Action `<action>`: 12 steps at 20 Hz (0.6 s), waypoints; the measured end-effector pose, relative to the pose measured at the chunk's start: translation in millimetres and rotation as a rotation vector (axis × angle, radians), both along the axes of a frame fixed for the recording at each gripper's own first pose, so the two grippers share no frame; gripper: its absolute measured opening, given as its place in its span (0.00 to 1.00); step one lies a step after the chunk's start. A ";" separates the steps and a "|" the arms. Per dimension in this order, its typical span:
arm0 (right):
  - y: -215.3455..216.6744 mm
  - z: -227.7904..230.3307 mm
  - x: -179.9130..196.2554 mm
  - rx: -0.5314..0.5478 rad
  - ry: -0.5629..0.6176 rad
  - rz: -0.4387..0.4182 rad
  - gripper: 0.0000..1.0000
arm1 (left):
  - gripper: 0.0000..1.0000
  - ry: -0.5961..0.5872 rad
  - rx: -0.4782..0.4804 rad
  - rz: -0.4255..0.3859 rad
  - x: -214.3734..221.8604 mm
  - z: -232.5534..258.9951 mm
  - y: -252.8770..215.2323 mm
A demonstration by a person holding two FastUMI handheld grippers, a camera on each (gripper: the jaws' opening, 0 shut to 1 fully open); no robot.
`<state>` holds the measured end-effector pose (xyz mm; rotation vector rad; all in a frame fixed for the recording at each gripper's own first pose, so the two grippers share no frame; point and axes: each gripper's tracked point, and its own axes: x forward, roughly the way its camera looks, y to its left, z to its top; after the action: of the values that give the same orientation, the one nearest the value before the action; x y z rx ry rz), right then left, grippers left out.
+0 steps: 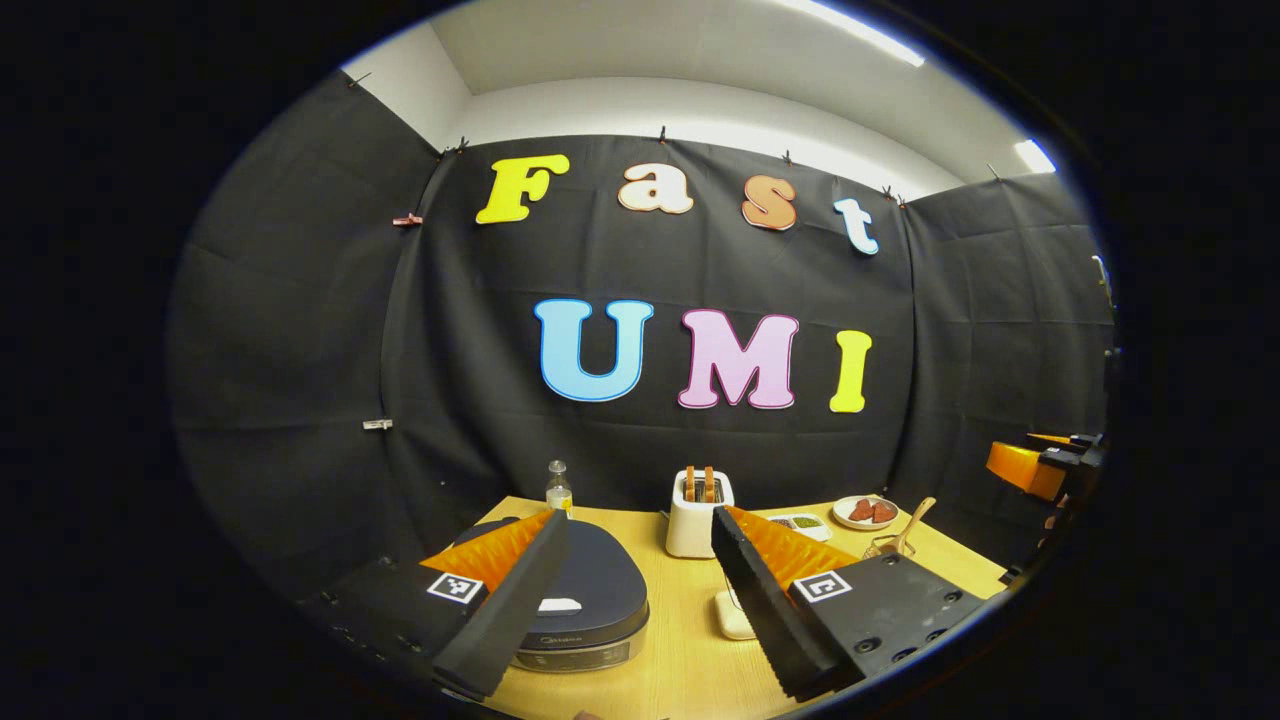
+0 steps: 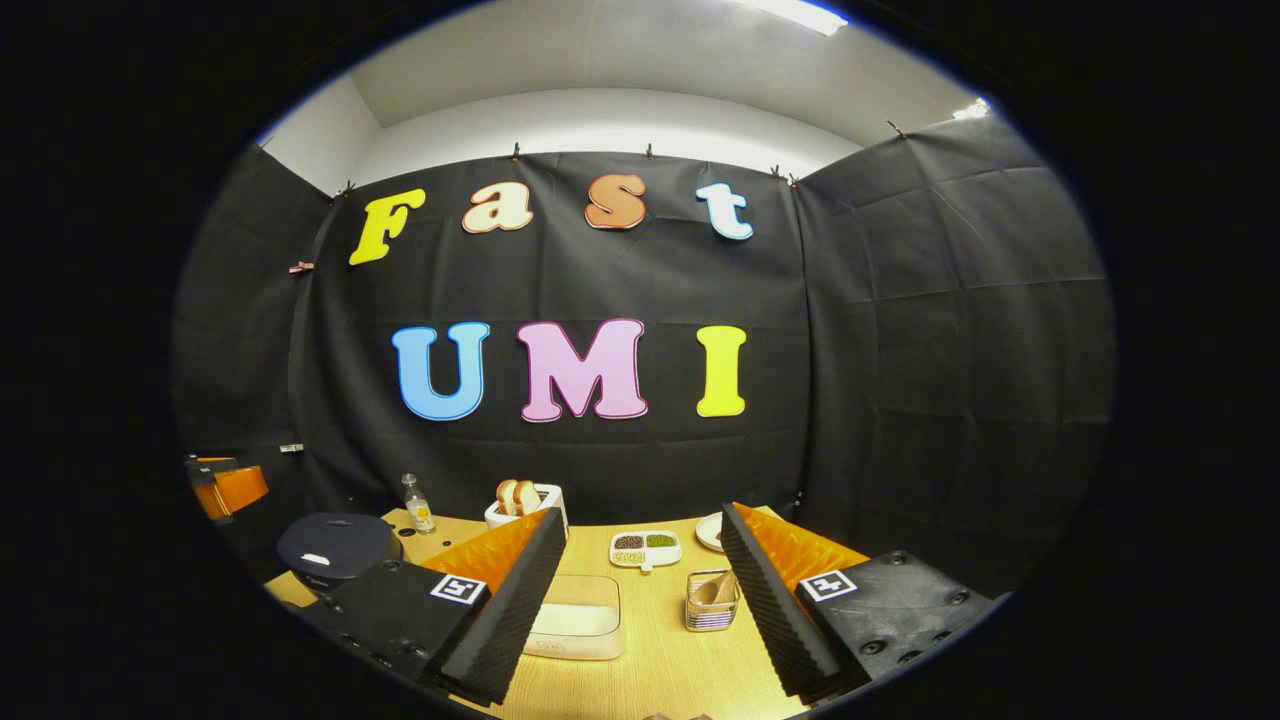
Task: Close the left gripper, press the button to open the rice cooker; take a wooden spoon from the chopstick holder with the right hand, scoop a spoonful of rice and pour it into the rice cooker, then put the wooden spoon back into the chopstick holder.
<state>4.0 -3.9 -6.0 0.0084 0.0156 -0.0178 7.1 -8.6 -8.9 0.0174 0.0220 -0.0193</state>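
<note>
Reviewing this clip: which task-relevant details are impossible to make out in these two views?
- Rice cooker: left gripper view, its near side and left edge sit behind the left tongs; the button is hard to tell.
- Wooden spoon: right gripper view, too small in the chopstick holder to tell its bowl.
- Rice container: its left part is behind a finger of the right tongs.
</note>
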 end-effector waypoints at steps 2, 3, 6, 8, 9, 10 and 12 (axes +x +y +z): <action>-0.8 0.1 2.4 0.002 -0.001 0.002 0.98 | 0.95 0.002 0.000 0.005 2.6 -1.0 -0.5; -1.0 0.5 3.4 0.003 -0.001 0.003 0.98 | 0.95 0.004 0.002 0.009 4.0 -0.6 -0.3; -1.6 1.0 10.2 0.006 0.006 0.003 0.98 | 0.96 0.010 0.004 0.018 6.6 0.1 1.4; -2.4 -1.5 8.3 0.003 0.010 -0.003 0.98 | 0.89 0.024 0.005 0.010 9.9 -1.2 2.2; -2.3 -2.6 9.6 0.001 0.014 -0.004 0.98 | 0.87 0.037 0.007 0.000 11.3 -2.2 1.7; -2.7 -3.8 10.7 -0.003 0.021 -0.005 0.98 | 0.81 0.055 0.010 -0.008 13.8 -5.3 2.8; -3.0 -6.7 13.4 -0.011 0.031 0.001 0.98 | 0.71 0.085 0.014 -0.027 19.0 -9.6 3.7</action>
<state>17.4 -6.8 -12.7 -0.0026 0.0462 -0.0170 26.1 -4.9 -18.5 0.0313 0.1065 -0.0470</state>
